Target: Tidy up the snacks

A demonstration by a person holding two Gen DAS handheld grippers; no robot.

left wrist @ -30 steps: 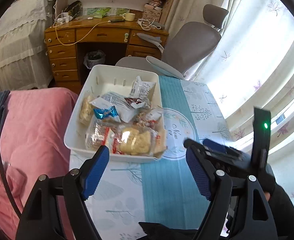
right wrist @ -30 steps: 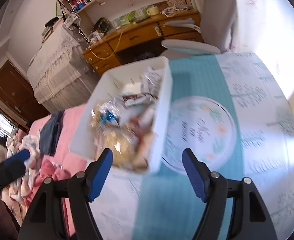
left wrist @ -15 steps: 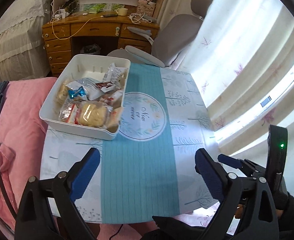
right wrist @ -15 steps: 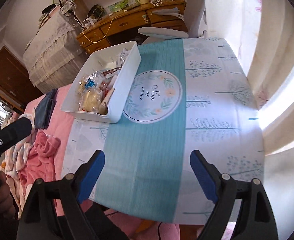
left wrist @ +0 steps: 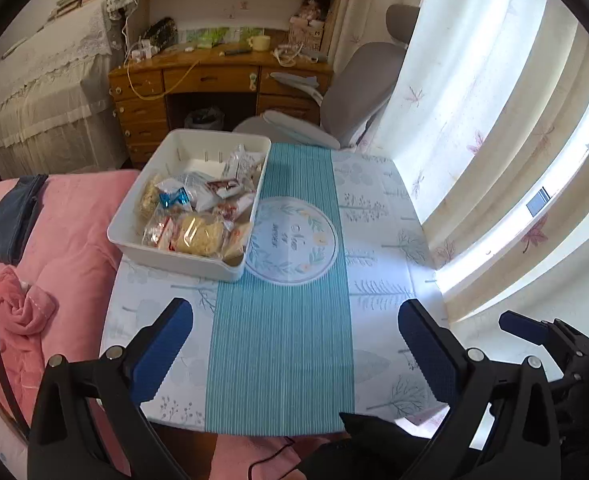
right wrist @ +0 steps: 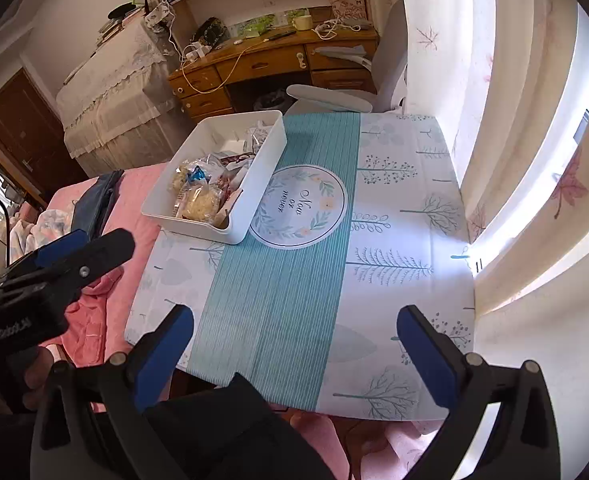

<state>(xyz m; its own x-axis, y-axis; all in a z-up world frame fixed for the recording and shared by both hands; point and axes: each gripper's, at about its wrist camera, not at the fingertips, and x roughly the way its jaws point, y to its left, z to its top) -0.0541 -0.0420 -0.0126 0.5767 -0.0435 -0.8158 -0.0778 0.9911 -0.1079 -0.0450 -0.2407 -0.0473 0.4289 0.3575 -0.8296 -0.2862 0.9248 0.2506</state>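
Observation:
A white bin (left wrist: 182, 259) stands at the table's far left corner, holding several wrapped snacks (left wrist: 198, 234). It shows in the right wrist view too, as the bin (right wrist: 198, 227) with the snacks (right wrist: 200, 203) inside. My left gripper (left wrist: 294, 314) hangs over the table's near edge, well back from the bin. Its jaws are opening and nothing is between them. My right gripper (right wrist: 294, 318) is likewise back at the near edge, jaws opening and empty.
The table (left wrist: 378, 320) has a tree-print cloth with a teal runner (left wrist: 282, 352). Pink bedding (left wrist: 54, 240) lies to its left. A grey chair (left wrist: 354, 100) and a wooden desk (left wrist: 214, 76) stand behind, and curtains (left wrist: 474, 120) hang on the right.
Both grippers have pulled back and up from the bin to the table's near edge, so the bin looks smaller. Both sets of jaws have spread wider.

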